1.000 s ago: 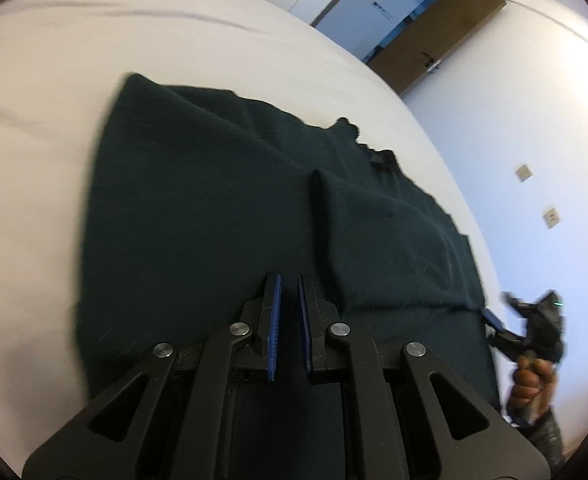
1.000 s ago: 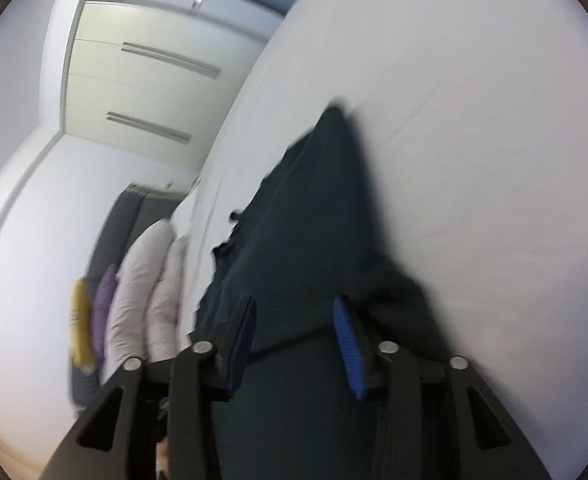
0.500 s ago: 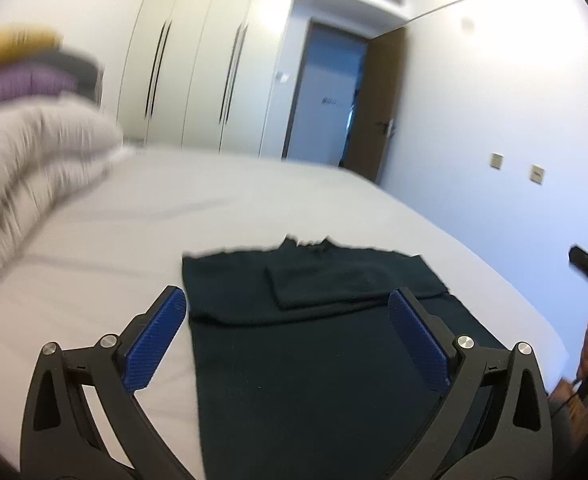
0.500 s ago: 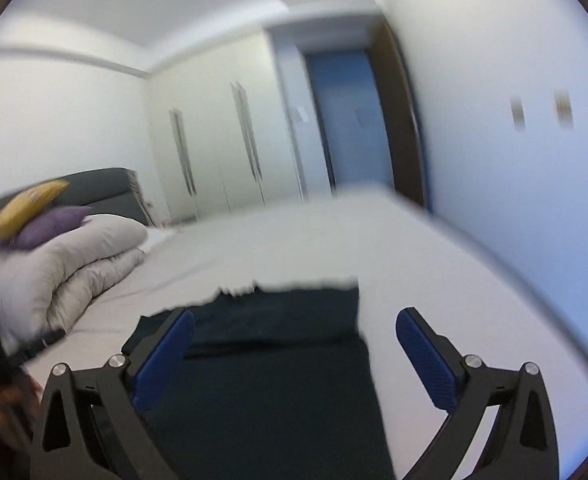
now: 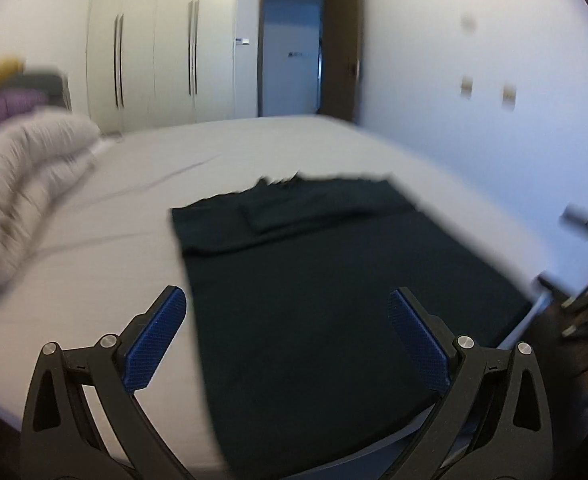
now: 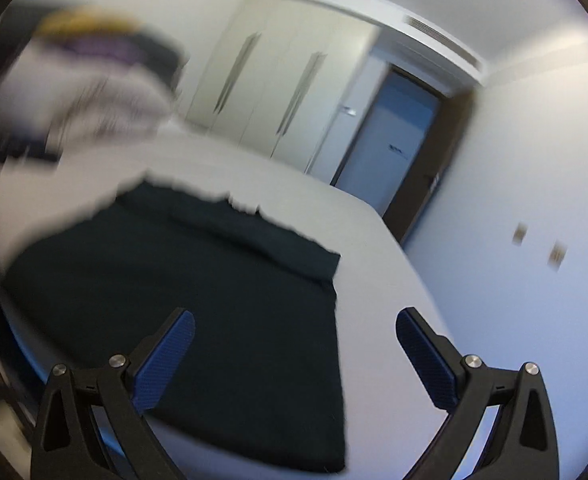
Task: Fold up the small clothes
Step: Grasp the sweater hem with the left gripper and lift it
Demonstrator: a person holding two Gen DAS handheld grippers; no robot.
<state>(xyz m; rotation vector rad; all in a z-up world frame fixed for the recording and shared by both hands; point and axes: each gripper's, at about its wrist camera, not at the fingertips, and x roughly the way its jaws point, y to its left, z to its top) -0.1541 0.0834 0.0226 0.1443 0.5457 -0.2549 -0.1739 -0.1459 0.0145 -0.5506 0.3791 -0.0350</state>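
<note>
Left gripper point(image 5: 285, 336) hangs above the near hem with its jaws spread wide and nothing between them; its left pad point(image 5: 153, 344) sits over bare sheet at about 8 o'clock, just outside the cloth's left edge. The garment point(image 5: 314, 300) lies flat on the bed point(image 5: 93, 280), dark against white, its far end already doubled back toward 12 o'clock. A heap of pillows point(image 5: 21, 184) fills 10 o'clock. Right gripper point(image 6: 294, 356) is likewise wide open and empty, hovering over the garment point(image 6: 213, 320) near its right edge, right pad point(image 6: 426, 364) out over the bed point(image 6: 382, 280) at 4 o'clock.

Both views are smeared, so the hands look to be moving quickly. Risk as I judge it: a hasty descent could pinch sheet along with cloth, or catch only one layer, dragging the folded part askew. Uneven grabs at the two corners would skew the next fold.
</note>
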